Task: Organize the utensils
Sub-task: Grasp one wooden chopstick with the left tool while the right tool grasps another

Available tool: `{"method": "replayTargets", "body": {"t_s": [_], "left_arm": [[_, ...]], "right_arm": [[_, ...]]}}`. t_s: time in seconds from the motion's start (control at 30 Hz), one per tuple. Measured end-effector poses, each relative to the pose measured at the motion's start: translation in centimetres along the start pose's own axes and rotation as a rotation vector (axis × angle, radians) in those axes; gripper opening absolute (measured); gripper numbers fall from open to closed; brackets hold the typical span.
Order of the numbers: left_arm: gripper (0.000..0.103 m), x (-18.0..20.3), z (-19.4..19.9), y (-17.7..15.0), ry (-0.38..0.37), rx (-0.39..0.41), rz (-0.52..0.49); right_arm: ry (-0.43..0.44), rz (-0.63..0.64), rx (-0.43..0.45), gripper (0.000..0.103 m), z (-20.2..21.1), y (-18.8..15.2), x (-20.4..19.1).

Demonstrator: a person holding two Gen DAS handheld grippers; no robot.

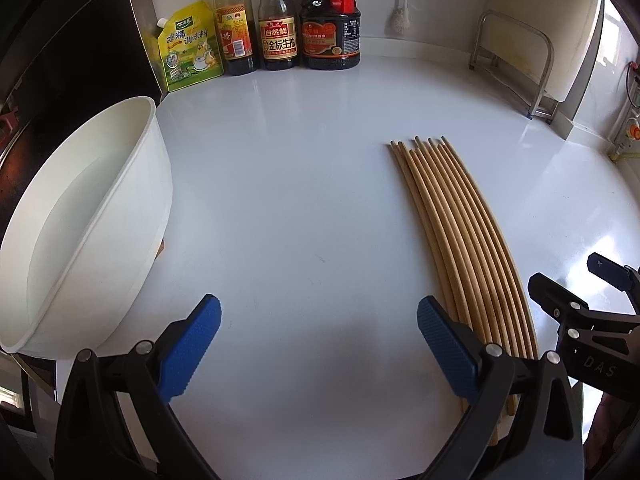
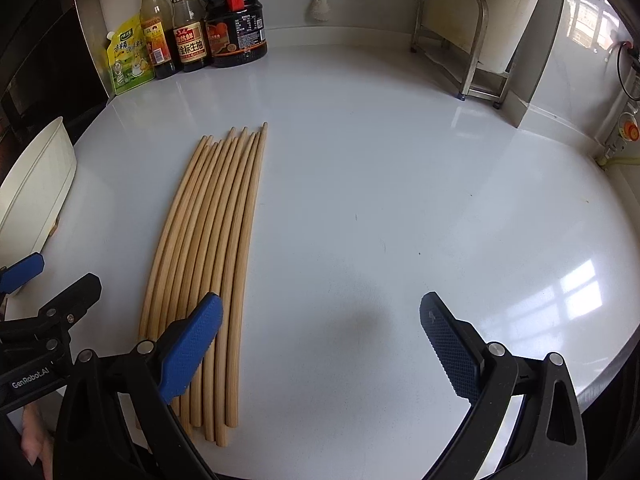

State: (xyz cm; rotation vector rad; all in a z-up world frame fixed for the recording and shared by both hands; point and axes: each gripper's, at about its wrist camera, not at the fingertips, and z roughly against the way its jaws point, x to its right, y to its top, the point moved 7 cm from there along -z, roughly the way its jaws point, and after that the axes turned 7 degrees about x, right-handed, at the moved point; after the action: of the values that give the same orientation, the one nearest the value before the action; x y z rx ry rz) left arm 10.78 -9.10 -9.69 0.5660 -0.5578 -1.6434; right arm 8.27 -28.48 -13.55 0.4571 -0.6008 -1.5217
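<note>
Chopsticks (image 2: pixel 208 272): a bundle of wooden ones lying side by side flat on the counter, right between my two grippers. Thick ends point back at me, tips point away toward the bottles.

Left gripper (image 1: pixel 319 344): spread wide, nothing in it. Its right blue pad (image 1: pixel 446 354) sits just beside the near ends of the chopsticks, can't tell if it's actually touching them.

Right gripper (image 2: pixel 320 346): also wide apart and empty. Its left blue pad (image 2: pixel 191 350) overlaps the near ends of the bundle in my view, looks like it's above them but honestly can't say for sure.

White tub (image 1: pixel 86 236): big empty plastic container off to the left of my left gripper, tilted with its opening facing right.

Counter (image 2: pixel 400 200): glossy white, bare in front of the right gripper.

Metal rack (image 2: pixel 460 40): far right, against the back wall.

Sauce bottles (image 1: pixel 280 20): far end, left of centre from the left gripper, three in a row against the wall, the dark one with a red cap on the right.

Yellow-green pouch (image 1: pixel 188 50): just left of the bottles, leaning on the wall.
</note>
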Motion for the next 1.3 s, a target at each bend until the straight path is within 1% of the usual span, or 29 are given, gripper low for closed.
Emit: {"method": "replayTargets", "body": {"t_s": [0.13, 0.23, 0.37, 0.47, 0.63, 0.73, 0.9, 1.3], "left_arm": [[0.097, 0.3, -0.3, 0.1, -0.017, 0.002, 0.021], [0.097, 0.5, -0.6, 0.2, -0.011, 0.004, 0.022], [0.097, 0.7, -1.0, 0.2, -0.008, -0.007, 0.025], [0.097, 0.8, -1.4, 0.1, -0.021, -0.024, 0.041], [0.097, 1.3, -1.6, 0.1, -0.03, -0.023, 0.043], [0.097, 1.9, -1.7, 0.1, -0.032, -0.026, 0.035], [0.097, 2.5, -1.8, 0.1, -0.056, -0.031, 0.046], [0.097, 2.8, -2.4, -0.2, -0.037, -0.039, 0.036]], "right_arm": [[-0.008, 0.015, -0.009, 0.094, -0.6, 0.0, -0.2], [-0.017, 0.031, -0.015, 0.094, -1.1, 0.0, -0.2], [-0.016, 0.032, -0.017, 0.094, -1.6, 0.2, 0.1], [-0.027, 0.041, -0.022, 0.094, -2.0, 0.2, 0.3], [-0.03, 0.049, -0.012, 0.094, -2.2, 0.5, 0.7], [-0.036, 0.041, -0.009, 0.094, -2.3, 0.5, 1.2], [-0.035, 0.021, -0.008, 0.094, -2.2, 0.4, 2.2], [-0.033, 0.015, -0.002, 0.094, -2.2, 0.2, 2.6]]}}
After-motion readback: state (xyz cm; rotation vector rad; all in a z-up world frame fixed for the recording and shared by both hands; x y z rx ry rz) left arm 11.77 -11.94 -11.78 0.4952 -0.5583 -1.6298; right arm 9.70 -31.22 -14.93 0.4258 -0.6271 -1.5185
